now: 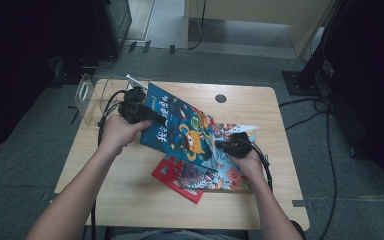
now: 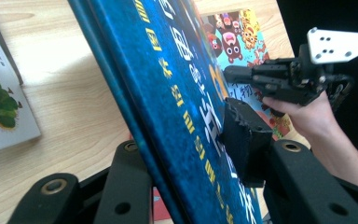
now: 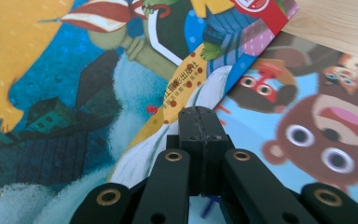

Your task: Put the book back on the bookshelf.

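Two forearms enter from the bottom edge of the high view, each hand carrying a black gripper. Nearest, at lower centre, a red-covered book [image 1: 176, 176] lies flat on the pale wood-grain bench [image 1: 130, 195], part-covered by a light blue picture book [image 1: 230, 172] with cartoon animals. The right gripper [image 1: 223, 145], at centre right, rests low over that stack; in the right gripper view its two fingers [image 3: 200, 123] are pressed together with nothing between them, the tip just above the glossy printed covers.

At centre, a dark blue hardcover book [image 1: 180, 125] with yellow lettering and an orange creature stands tilted up off the stack, its lower edge down beside the right gripper. The left gripper [image 1: 145, 114], at upper left of centre, clamps its upper left edge: in the left gripper view the stiff cover passes between the fingers [image 2: 242, 135], one ribbed pad flat against the front face.

Farther back, at upper left, a clear plastic holder [image 1: 87, 97] with rounded corners stands on the bench's rear corner. A round dark grommet [image 1: 221, 98] sits near the far edge.
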Demonstrator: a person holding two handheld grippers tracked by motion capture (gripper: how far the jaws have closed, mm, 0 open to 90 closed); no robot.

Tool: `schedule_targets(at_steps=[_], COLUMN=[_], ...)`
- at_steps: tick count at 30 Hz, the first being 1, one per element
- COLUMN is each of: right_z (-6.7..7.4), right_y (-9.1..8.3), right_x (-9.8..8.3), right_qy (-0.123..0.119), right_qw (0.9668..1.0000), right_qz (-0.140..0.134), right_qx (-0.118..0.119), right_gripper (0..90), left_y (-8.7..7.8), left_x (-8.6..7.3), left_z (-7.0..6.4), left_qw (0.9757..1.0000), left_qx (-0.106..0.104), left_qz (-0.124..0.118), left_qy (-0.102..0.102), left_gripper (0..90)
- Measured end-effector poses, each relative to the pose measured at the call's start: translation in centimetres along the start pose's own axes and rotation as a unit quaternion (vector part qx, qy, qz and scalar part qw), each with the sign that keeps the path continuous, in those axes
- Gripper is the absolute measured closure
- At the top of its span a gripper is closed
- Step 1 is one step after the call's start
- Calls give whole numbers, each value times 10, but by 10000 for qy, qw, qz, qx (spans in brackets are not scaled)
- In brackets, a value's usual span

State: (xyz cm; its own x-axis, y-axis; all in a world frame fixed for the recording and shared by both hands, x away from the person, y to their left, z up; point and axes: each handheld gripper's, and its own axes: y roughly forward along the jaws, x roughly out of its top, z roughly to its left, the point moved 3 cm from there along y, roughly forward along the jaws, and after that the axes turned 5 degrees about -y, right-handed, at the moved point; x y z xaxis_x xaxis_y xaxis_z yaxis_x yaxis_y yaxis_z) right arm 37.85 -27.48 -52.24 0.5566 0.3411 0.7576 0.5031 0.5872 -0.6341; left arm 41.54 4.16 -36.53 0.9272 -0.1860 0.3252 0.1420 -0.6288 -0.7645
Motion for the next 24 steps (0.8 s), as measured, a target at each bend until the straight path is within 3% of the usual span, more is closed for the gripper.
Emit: schedule_targets(at_steps=[5, 9, 14, 18, 24], right_z=[11, 19, 23, 22, 14], right_y=[5, 9, 11, 10, 3], right_x=[3, 5, 7, 8, 6], right_qy=[-174, -340, -456, -424, -456], right_qw=[9998, 9993, 9988, 9986, 9986], right_qz=[40, 79, 111, 169, 272], right_qx=[78, 90, 137, 269, 88], right_gripper=[900, 900, 881, 823, 786], left_y=[-6, -6, -12, -19, -36], left_x=[2, 5, 13, 18, 25], left_z=[1, -2, -2, -3, -1], left_qw=[10000, 9997, 9982, 9977, 9958], left_qx=[7, -159, -342, -284, -192], left_qz=[44, 206, 437, 576, 862], left_qy=[8, -22, -220, -221, -258], left_gripper=[672, 706, 762, 788, 828])
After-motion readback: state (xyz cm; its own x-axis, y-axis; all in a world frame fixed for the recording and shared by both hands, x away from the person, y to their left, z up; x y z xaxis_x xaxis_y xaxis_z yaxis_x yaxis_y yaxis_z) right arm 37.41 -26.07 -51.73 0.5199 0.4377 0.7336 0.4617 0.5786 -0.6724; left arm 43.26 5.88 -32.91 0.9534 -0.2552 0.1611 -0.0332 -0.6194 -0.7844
